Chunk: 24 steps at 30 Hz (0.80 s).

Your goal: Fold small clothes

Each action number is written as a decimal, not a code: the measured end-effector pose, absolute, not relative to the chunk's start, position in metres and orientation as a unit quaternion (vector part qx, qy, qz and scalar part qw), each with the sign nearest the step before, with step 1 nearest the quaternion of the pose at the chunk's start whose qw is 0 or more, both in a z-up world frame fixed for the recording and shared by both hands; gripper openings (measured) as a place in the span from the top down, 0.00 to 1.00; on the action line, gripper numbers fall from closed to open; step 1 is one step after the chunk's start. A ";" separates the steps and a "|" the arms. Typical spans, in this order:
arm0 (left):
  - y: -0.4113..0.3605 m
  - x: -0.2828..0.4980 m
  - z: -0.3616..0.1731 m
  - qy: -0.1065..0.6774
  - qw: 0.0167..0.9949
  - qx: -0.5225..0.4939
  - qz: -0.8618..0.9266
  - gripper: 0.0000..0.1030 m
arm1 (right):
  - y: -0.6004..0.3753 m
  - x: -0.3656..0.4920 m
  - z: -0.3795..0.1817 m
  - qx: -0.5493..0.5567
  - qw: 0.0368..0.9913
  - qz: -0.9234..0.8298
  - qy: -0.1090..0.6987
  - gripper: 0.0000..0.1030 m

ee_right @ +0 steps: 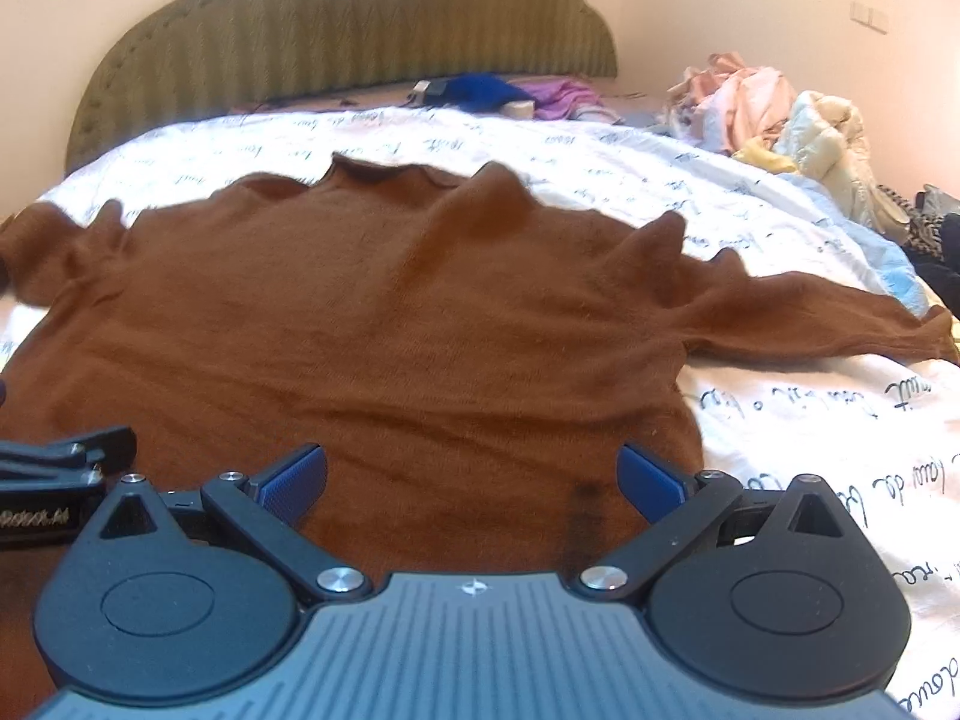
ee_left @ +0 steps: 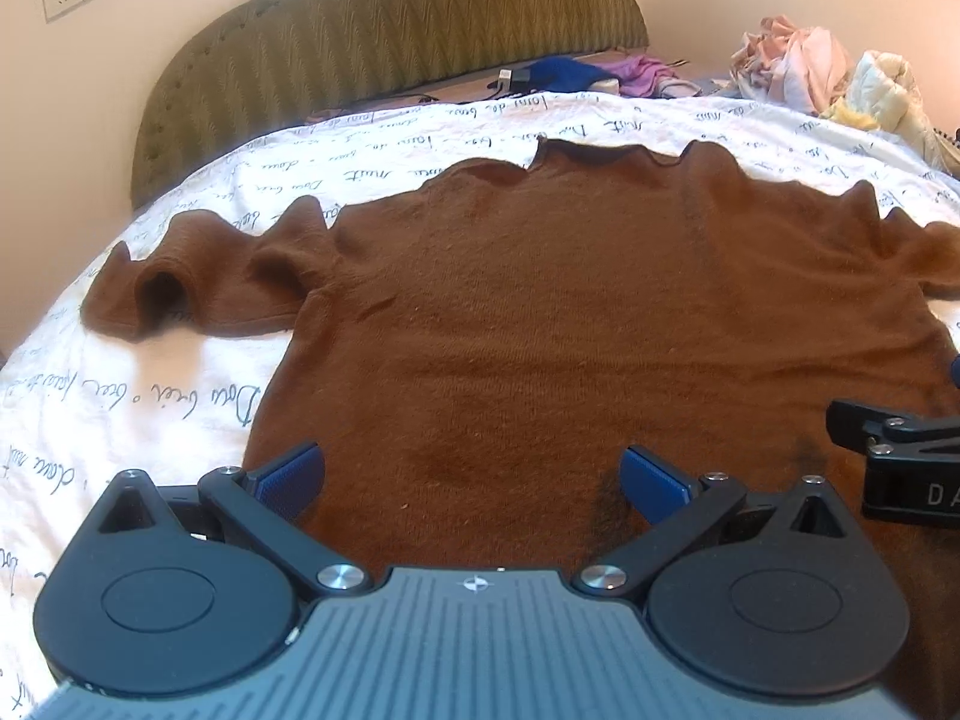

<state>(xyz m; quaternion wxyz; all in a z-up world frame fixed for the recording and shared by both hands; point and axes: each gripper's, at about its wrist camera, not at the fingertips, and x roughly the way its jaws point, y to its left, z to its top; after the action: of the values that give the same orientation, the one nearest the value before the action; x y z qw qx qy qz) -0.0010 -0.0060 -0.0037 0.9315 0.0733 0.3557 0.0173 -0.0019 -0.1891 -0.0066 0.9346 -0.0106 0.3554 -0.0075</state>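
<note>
A brown knit sweater (ee_left: 540,312) lies spread flat on the bed, collar toward the headboard. Its left sleeve (ee_left: 180,294) is bunched up; its right sleeve (ee_right: 828,318) stretches out toward the right. My left gripper (ee_left: 473,480) hovers over the sweater's lower left part, jaws wide open with nothing between the blue pads (ee_left: 294,477). My right gripper (ee_right: 473,480) hovers over the lower right part of the sweater (ee_right: 390,330), also wide open and empty. Each gripper's edge shows in the other's view: the right gripper (ee_left: 900,462) and the left gripper (ee_right: 54,480).
The white sheet with script print (ee_left: 150,396) covers the bed. A green padded headboard (ee_left: 390,42) stands at the far end. Blue and purple clothes (ee_left: 576,75) lie by the headboard, and a pile of pale clothes (ee_right: 780,120) sits at the far right.
</note>
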 end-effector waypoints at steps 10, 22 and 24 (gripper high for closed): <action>0.006 -0.005 0.001 0.389 0.921 0.007 -0.001 0.00 | -0.187 -0.009 -0.012 -0.019 0.926 0.005 0.378 0.00; -0.006 -0.008 -0.012 0.384 0.922 0.045 -0.020 0.00 | -0.187 -0.011 -0.026 -0.009 0.918 0.017 0.395 0.00; -0.008 -0.011 -0.016 0.379 0.924 0.057 -0.020 0.00 | -0.187 -0.010 -0.028 -0.009 0.916 0.016 0.401 0.00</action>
<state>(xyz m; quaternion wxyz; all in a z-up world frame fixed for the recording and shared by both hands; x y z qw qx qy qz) -0.0107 -0.0076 -0.0158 0.9236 0.0571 0.3785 -0.0204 -0.0100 -0.1872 -0.0276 0.9159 -0.0087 0.4010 0.0157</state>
